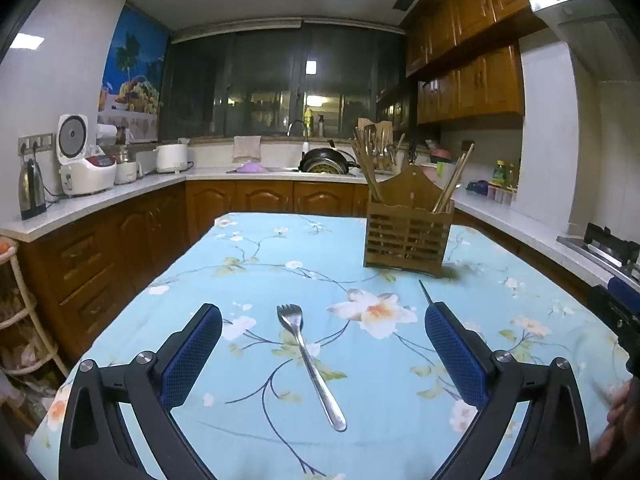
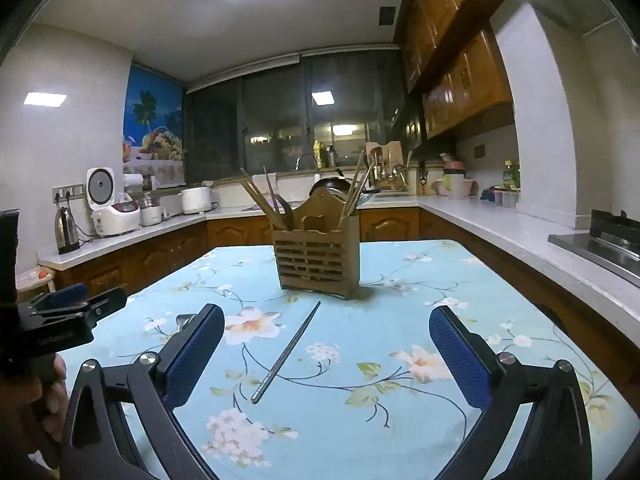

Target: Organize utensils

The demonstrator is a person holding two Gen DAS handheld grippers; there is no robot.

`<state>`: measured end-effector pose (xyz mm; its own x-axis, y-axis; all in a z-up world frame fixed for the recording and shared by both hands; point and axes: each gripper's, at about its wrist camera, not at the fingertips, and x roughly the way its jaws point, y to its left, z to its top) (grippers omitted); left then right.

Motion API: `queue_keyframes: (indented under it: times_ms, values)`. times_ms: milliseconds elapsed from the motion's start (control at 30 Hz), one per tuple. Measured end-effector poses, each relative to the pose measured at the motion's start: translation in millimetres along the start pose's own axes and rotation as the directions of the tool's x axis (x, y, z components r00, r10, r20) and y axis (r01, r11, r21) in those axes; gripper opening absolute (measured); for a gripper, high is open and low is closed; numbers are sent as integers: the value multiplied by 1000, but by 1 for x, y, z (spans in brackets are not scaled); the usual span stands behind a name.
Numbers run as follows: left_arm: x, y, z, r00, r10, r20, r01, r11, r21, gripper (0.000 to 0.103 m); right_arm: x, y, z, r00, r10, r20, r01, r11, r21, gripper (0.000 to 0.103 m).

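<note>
Nearest thing first: the left hand-held gripper is spread wide with nothing in it, and the fork lies flat on the desk right between its two blue pads, tines pointing away, handle end near. Same deal on the right side, the right hand-held gripper is fully apart and empty, with a single metal chopstick lying at a slant between its pads, thin tip aimed toward the far side.

Both pieces look like polished steel, so stiff, light and probably slippery. I'd take the fork across the narrow neck or mid-handle, and the chopstick around its middle so it doesn't pivot. Both sit flat on a soft floral cloth, which I'd guess gives a bit, so the pads may have to press into it to get under.

Further back stands the wooden holder, already carrying chopsticks leaning out to the left and right. Its slots are open on top, but those leaning sticks could get knocked on the way in.

Plenty of bare cloth around everything. The desk's right edge runs close to the kitchen worktop, so less swing room there
</note>
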<state>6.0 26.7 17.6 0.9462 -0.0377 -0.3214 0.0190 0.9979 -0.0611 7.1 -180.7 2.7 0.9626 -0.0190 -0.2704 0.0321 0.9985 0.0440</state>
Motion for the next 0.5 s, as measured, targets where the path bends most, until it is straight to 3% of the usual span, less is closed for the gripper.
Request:
queue_keyframes:
  times_ms: [167,500]
  values:
    - [-6,-4,-8,999,26,27,-27,999,42,102,-4,-2,-4,1000,-9,14,9,1000,0,103]
    - [-5,7,-14,999,48,11,-49,998,26,102,-7,-5,-9,1000,-20,21,20,1000,1,103]
